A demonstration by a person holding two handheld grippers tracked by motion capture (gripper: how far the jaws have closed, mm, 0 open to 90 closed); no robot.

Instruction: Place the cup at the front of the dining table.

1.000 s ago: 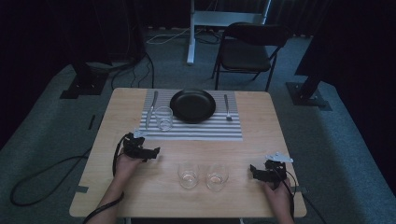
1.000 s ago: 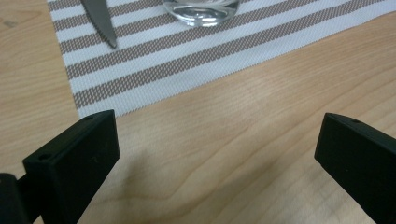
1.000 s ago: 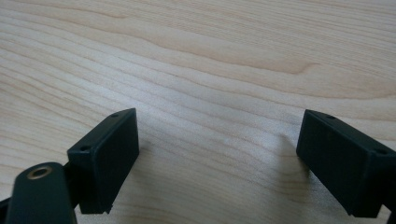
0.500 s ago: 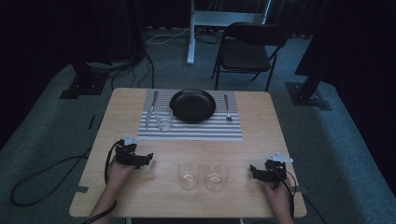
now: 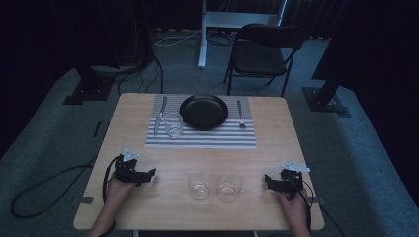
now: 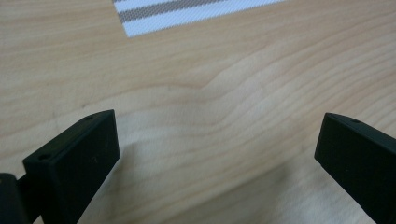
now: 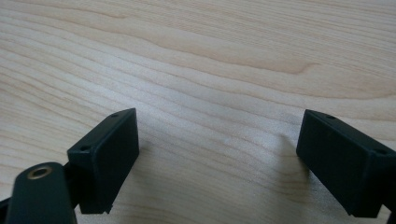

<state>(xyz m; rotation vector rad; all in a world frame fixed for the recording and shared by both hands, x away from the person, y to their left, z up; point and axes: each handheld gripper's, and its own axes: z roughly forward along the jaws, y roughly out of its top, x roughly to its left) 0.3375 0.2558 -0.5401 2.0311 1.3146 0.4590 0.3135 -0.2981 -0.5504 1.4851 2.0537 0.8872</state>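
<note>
Two clear glasses: left glass [image 5: 199,185] and right glass [image 5: 230,185], side by side and near each other but apart, upright on the table [image 5: 133,123], between your two grippers.

Position relative to jaws: the left glass stands well off the tips of your left gripper [image 5: 148,174], with bare wood between; the right glass stands near the tips of your right gripper [image 5: 267,178], also apart. Both sets of jaws point inward toward the pair. Both stand wide open and empty: in each gripper view only wood grain lies between the jaws, with a corner of the striped placemat [image 6: 187,14] far ahead of the left ones.

Risks, as a judgement:
- The glasses stand close together. If you sweep either gripper in sideways, a jaw may push one glass into the other and tip it.
- Smooth, round walls may slip if you close off-centre or too high.
- The cables trail behind your hands; a snag would jerk the approach.

Appearance: short, colourless tumblers, transparent, thick-looking bases catching light, seemingly empty. A third glass [image 5: 173,125] stands on the placemat beside the black plate [image 5: 203,111], knife [image 5: 159,114] and fork [image 5: 240,112], far ahead of both jaws.
</note>
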